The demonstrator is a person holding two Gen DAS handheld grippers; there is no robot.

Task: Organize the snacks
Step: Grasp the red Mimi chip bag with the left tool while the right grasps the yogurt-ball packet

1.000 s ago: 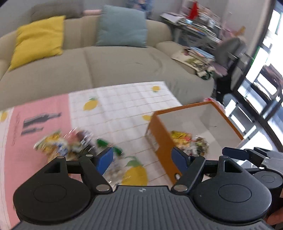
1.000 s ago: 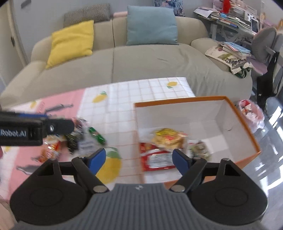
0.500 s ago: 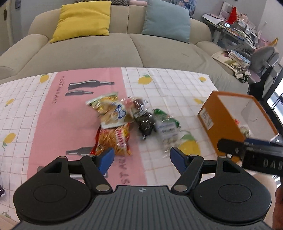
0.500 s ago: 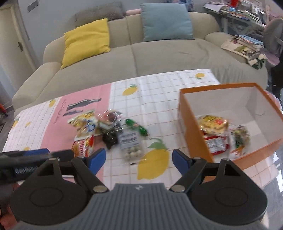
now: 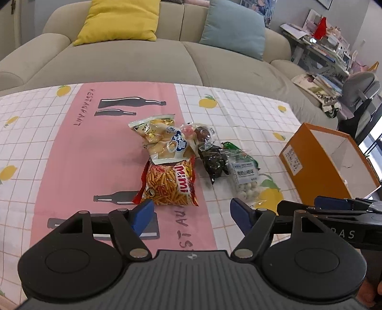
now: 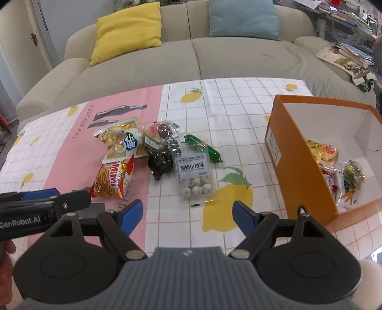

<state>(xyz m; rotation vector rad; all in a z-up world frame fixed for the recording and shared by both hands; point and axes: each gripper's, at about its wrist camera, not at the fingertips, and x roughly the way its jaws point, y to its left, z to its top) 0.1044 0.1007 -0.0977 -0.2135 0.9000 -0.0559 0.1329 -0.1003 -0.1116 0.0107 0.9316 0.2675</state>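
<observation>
A pile of snacks lies mid-table: a red Mimi stick bag [image 5: 170, 186], a yellow bun bag [image 5: 162, 140], a dark packet [image 5: 214, 163], a green sausage [image 6: 205, 149] and a clear pack of white balls [image 6: 195, 171]. My left gripper [image 5: 191, 207] hovers just short of the Mimi bag, its jaws opening with nothing between them. My right gripper [image 6: 188, 207] stands open and empty just short of the ball pack. The orange box [image 6: 293, 164] at the right holds several snack packets [image 6: 334, 167]. Each gripper shows in the other's view, the right gripper [image 5: 334, 204] and the left gripper [image 6: 43, 198].
A pink and white lemon-print cloth [image 5: 71, 147] covers the table. A beige sofa [image 5: 143, 64] with a yellow cushion [image 5: 121, 19] and a blue cushion [image 5: 234, 28] runs behind it. A cluttered desk [image 5: 322, 40] and a grey chair [image 5: 360, 88] stand far right.
Both views have swung left from the orange box onto the snack pile and dropped closer to the table. Both grippers stay empty.
</observation>
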